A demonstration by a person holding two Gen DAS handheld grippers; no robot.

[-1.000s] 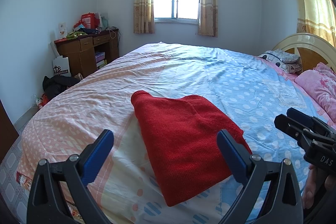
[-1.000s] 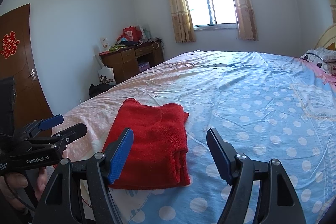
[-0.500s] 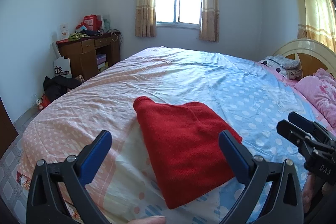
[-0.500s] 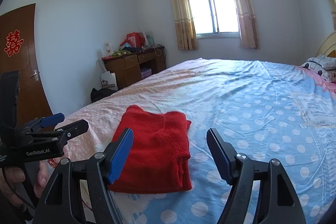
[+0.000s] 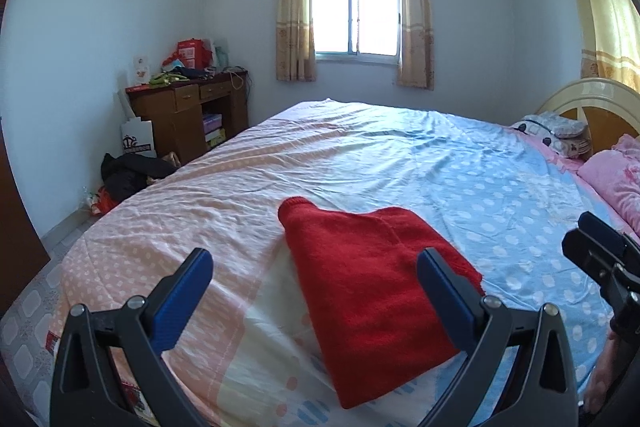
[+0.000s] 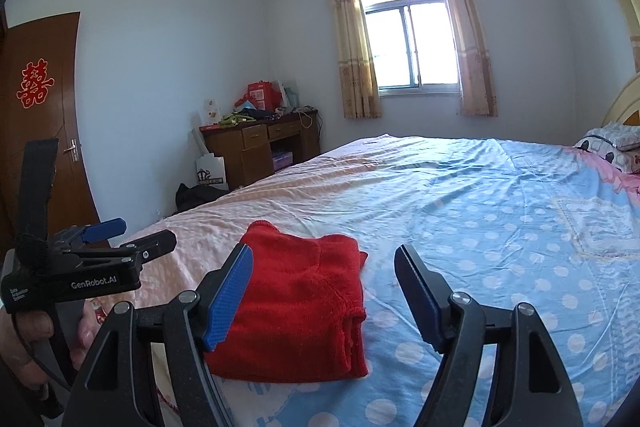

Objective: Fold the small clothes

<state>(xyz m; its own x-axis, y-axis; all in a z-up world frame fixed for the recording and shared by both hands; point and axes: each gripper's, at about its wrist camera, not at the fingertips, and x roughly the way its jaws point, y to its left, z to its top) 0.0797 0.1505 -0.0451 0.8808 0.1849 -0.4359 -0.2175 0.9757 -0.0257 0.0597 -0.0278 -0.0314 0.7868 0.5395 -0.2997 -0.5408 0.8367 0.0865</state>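
A red knitted garment lies folded into a compact rectangle near the front edge of the bed; it also shows in the right wrist view. My left gripper is open and empty, held above and just short of the garment. My right gripper is open and empty, also raised above the garment's near end. Each gripper shows in the other's view: the right one at the right edge, the left one at the left. Neither touches the cloth.
The bed has a pink and blue polka-dot sheet. Pink pillows and a headboard are at the right. A wooden desk with clutter stands by the far-left wall, with a dark bag on the floor. A brown door is at left.
Both grippers have lifted and pulled back from the garment, so the views tilt up toward the window and ceiling. The folded garment has not moved.
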